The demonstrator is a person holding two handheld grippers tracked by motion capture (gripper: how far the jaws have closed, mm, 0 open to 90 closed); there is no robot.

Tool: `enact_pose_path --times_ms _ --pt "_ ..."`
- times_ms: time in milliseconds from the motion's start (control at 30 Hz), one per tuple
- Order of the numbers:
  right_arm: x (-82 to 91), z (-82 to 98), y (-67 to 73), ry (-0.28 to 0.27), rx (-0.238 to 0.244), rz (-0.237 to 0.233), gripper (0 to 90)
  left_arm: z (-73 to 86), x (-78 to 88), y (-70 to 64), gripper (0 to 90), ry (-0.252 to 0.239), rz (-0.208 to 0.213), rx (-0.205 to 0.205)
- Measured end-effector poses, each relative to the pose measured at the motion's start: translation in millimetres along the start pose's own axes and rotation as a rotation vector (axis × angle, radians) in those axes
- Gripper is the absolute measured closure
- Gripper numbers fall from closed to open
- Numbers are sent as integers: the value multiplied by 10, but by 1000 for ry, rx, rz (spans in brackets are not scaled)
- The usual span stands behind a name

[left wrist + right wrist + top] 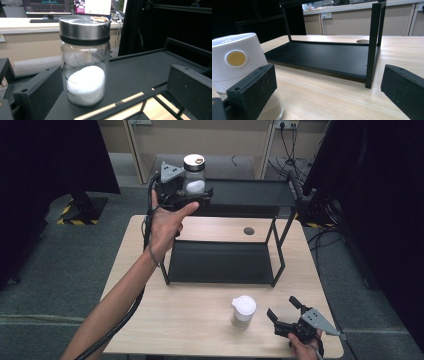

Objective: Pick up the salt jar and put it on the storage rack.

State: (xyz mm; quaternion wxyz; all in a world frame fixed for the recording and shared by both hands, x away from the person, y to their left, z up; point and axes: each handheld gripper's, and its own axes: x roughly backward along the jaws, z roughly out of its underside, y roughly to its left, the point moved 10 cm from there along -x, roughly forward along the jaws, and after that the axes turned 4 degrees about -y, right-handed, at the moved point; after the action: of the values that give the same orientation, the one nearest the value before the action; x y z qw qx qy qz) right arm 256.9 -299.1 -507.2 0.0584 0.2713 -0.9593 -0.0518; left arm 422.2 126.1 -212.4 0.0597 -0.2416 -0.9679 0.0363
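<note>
Jar (pixel 84 60) upright at top-shelf (pixel 140 67) edge between wide left tongs (pixel 192 195); right tongs (pixel 285 312) wide beside shaker (pixel 243 311); risk: withdrawing jaw tips jar off.

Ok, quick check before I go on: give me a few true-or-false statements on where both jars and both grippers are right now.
1. The metal-lidded jar stands on the rack's top shelf. True.
2. The left gripper is clamped shut on it. False: the jaws stand open on either side.
3. The white-lidded jar stands on the table. True.
4. The right gripper holds that jar. False: it is open, beside the jar.
</note>
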Motion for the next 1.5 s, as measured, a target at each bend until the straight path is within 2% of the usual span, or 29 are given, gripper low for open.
enact_pose_path --times_ms 233,367,567,633,767,933,1133,1233,1500 --pt "-5 2 4 1 0 -1 6 77 160 -47 1 -22 43 10" --pt "-1 1 4 -2 -1 0 6 164 257 -65 1 -34 87 22" --pt "-2 2 3 -2 -1 -1 6 289 375 -97 1 -47 120 17" --pt "-2 1 6 -3 0 -1 6 351 419 -115 1 -49 143 25" --pt "-1 3 5 -3 -1 0 6 464 486 -172 1 -56 162 1" --pt "-2 1 13 -2 1 -1 6 617 548 -210 1 -60 203 17" --pt "-1 3 13 -2 0 0 6 803 606 -250 1 -79 251 12" --pt "-2 2 14 -2 3 -1 6 904 627 -274 0 -79 261 1" --pt "-1 3 16 -2 3 -2 6 1166 681 -304 0 -87 311 25"
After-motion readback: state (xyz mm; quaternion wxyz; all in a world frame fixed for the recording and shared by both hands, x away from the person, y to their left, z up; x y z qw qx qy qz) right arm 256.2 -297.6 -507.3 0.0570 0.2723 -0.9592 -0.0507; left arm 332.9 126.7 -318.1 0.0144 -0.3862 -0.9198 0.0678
